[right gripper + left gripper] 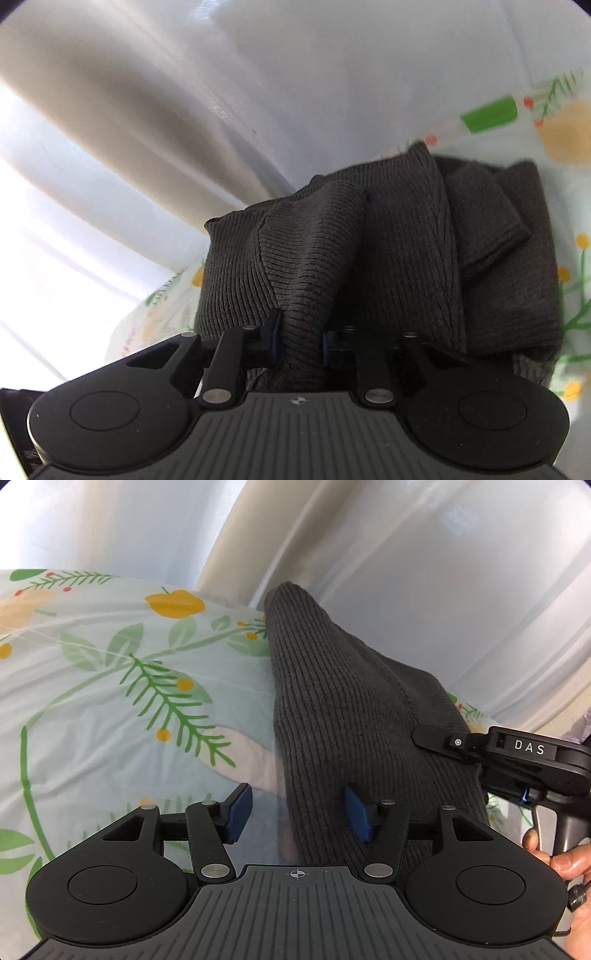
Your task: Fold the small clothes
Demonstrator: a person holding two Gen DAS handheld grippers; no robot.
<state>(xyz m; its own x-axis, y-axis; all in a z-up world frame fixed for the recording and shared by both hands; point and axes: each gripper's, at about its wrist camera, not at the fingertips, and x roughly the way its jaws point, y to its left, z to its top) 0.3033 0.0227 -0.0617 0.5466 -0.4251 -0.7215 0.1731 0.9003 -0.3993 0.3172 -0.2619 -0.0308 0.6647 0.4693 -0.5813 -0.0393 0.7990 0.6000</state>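
A dark grey ribbed knit garment (332,701) lies lengthwise on a floral sheet. My left gripper (298,816) stands open at its near end. The garment's left edge runs between the jaws, the left blue pad (240,814) is off the cloth, and the right pad (356,818) rests against the knit. In the right wrist view the same garment (406,240) is rumpled, with a folded sleeve (487,221) on top. My right gripper (301,338) is shut on a bunched ridge of the knit. From the left wrist view, the right gripper (436,740) comes in from the right side.
The floral sheet (110,701) with green leaves and yellow fruit spreads left of the garment. White glossy drapery (406,572) rises behind the sheet's far edge. A person's hand (561,856) holds the right gripper's handle at the right border.
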